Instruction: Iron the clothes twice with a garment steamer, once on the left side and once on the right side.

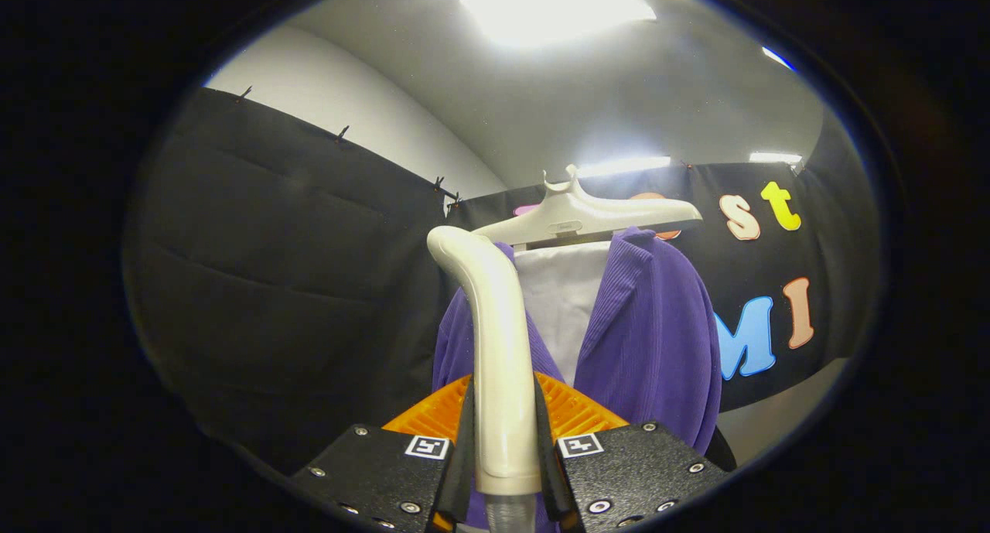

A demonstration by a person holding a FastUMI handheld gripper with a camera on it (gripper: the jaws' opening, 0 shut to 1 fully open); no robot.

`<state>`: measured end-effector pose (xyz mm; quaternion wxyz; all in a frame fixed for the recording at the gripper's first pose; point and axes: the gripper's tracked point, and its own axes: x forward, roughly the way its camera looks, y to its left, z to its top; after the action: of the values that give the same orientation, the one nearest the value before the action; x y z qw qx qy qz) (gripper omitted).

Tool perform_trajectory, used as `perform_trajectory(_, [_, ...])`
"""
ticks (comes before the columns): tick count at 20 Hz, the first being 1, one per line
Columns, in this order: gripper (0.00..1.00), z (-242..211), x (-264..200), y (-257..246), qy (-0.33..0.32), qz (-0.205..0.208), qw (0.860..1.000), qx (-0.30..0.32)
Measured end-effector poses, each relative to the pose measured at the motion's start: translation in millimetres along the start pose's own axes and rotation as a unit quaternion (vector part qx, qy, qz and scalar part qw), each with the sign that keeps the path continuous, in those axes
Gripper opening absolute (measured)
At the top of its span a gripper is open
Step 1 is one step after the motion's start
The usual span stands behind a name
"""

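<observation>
- Black cloth walls (294, 270) enclose the booth on both sides; pale wall and ceiling above, with a bright ceiling light (557, 7).
- Tool (503, 432) closed on the steamer (495, 339); both fingers press its handle from either side, handle upright between them.
- Steamer: smooth, glossy cream plastic, a rounded tube curving over at the top toward the garment; a clear hose collar shows at its base.
- Jacket (657, 339): purple, fine ribbed weave, soft lapels, hung just beyond the steamer on a cream moulded hanger (588, 212). White inner panel (561, 301) between the lapels.
- Steamer head sits before the jacket's left half as viewed; whether it touches the cloth cannot be told.
- Risk: glossy round handle may twist or slide in the grip, turning the head off the fabric.
- Risk: pushing on a free-hanging jacket may swing it or tip it off the hanger.
- Risk: hose below may drag and pull the stroke off line.
- Risk: lingering in one spot may wet or mark the ribbing.
</observation>
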<state>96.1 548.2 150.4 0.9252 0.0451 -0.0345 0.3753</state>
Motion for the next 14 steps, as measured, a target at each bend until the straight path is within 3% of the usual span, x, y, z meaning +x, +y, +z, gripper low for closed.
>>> perform_trajectory(14, [0.37, -100, -35, -2, 0.072, 0.001, 0.997, -0.001])
